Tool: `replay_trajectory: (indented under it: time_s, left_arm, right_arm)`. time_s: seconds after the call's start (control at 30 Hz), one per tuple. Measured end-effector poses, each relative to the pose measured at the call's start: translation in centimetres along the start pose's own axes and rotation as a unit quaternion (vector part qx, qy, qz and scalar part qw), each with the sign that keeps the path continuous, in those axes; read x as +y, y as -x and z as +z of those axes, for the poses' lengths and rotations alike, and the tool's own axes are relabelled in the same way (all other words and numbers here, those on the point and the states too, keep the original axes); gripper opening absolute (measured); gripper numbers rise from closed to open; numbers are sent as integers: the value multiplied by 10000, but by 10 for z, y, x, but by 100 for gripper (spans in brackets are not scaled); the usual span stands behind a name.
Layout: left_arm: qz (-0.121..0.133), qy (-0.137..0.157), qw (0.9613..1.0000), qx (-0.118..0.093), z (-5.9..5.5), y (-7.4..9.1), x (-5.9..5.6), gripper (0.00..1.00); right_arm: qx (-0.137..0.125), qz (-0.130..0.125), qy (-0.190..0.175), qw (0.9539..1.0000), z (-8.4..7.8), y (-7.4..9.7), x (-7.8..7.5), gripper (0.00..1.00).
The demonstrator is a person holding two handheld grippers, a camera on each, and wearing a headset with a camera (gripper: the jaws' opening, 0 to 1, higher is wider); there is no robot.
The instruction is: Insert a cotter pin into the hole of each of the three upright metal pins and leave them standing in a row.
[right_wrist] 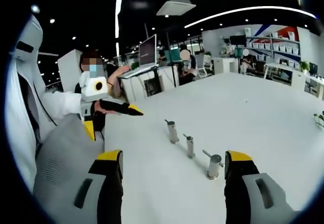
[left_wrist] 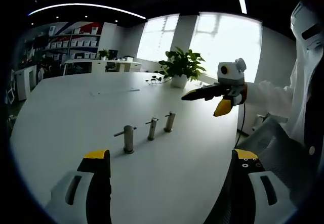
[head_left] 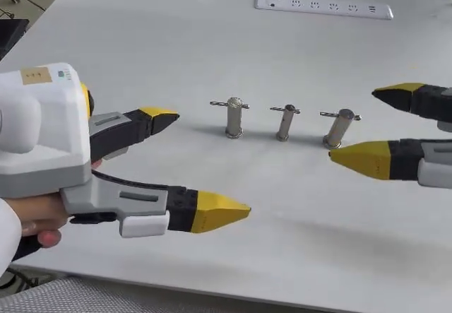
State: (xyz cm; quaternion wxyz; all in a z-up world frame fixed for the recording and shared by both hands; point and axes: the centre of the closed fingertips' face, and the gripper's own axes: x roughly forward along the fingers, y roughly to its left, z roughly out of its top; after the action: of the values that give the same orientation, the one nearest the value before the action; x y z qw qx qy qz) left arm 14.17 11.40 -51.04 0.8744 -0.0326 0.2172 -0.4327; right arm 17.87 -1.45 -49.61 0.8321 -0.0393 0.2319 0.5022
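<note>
At the near edge of the white worktop (head_left: 296, 256), with a grey mesh chair (head_left: 63, 295) showing just below that edge, your hand (head_left: 39, 221) holds the left gripper (head_left: 205, 164) over the near left part of the surface. Its two yellow-tipped jaws are spread wide with nothing between them. The right gripper (head_left: 357, 123) comes in from the right edge, jaws also spread wide and empty. In the head view its tips frame the right end of the row, but the left gripper view shows it raised and apart from the pins. Bare worktop lies between each gripper and the row. Count three metal pins (head_left: 284, 123), standing on their flanged ends in one row across the middle of the worktop, parallel to the near edge: the left pin (head_left: 234, 121), the middle pin (head_left: 283, 131) and the right pin (head_left: 339, 129). Count three cotter pins, one cotter pin (head_left: 227, 104) crosswise through the top of each metal pin. One white power strip (head_left: 323, 6) lies toward the far side of the worktop, well apart from the row. The room is an open office. The left gripper view shows a potted plant (left_wrist: 180, 64) at the worktop's end, bright windows (left_wrist: 223, 37) and stocked shelves (left_wrist: 76, 42). The right gripper view shows a monitor (right_wrist: 148, 49) on a further desk and strip lights (right_wrist: 243, 12) overhead.
</note>
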Motion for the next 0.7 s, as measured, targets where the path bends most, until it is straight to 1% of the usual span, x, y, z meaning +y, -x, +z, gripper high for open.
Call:
replay_trajectory:
  time_s: [0.07,0.1,0.13,0.17,0.2,0.23,0.27,0.3,0.33,0.4,0.47,0.53,0.7]
  left_arm:
    - [63,38,10000,-10,0,1,3,99]
    - [86,55,9999,-20,0,1,4,99]
    - [104,82,9999,-28,0,1,5,99]
    - [109,108,9999,-27,0,2,6,99]
    - [112,131,9998,-26,-1,2,6,99]
    - [117,142,9998,-16,-1,2,6,99]
    - [127,149,9998,13,-3,1,7,99]
    - [122,164,9998,42,-4,1,6,99]
    - [109,181,9997,86,-6,-1,6,99]
    - [74,227,9996,147,-10,-4,4,99]
    - [-9,240,9995,186,-13,-8,-2,99]
    - [-81,256,9994,198,-14,-11,-8,99]
    - [-18,289,9993,229,-17,-15,-11,99]
  right_arm:
    - [8,-77,-282,9996,-6,2,4,84]
    - [40,-73,-352,9993,-9,3,6,86]
    - [84,-86,-418,9991,-13,3,7,89]
    - [144,-160,-441,9988,-18,4,7,90]
    - [181,-200,-397,9988,-21,5,7,91]
    - [292,-213,-389,9986,-26,6,9,92]
    - [341,-260,-412,9982,-29,7,9,93]
    - [396,-347,-478,9975,-33,8,8,95]
    - [549,-470,-635,9954,-40,9,7,96]
    - [496,-509,-634,9954,-42,9,7,98]
    - [533,-559,-870,9932,-47,11,7,98]
    - [529,-579,-925,9926,-50,11,8,98]
    - [477,-661,-1096,9906,-51,12,7,98]
